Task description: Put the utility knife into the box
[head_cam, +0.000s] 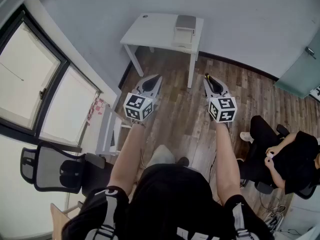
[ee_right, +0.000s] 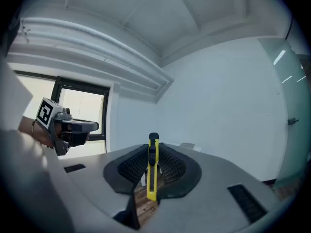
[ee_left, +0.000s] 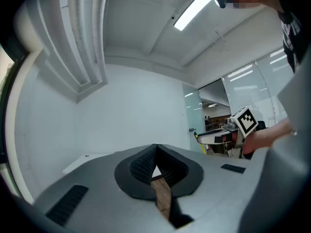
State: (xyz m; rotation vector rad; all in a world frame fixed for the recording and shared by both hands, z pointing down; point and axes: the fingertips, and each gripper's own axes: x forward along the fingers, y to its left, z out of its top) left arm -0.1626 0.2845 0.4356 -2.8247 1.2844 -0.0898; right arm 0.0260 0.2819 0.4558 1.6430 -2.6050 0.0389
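Far left of the head view: a big window [head_cam: 30,84], with a black chair [head_cam: 50,170] below it. Left of middle: the left gripper [head_cam: 152,81], held level, jaws shut tight on nothing. Top middle: a white table [head_cam: 150,34], with a gray box [head_cam: 185,23] on its right end. Right of middle: the right gripper [head_cam: 212,83], pinching the yellow utility knife [ee_right: 152,176] between its jaws, well apart from the box. Far right: a seated person [head_cam: 285,156].
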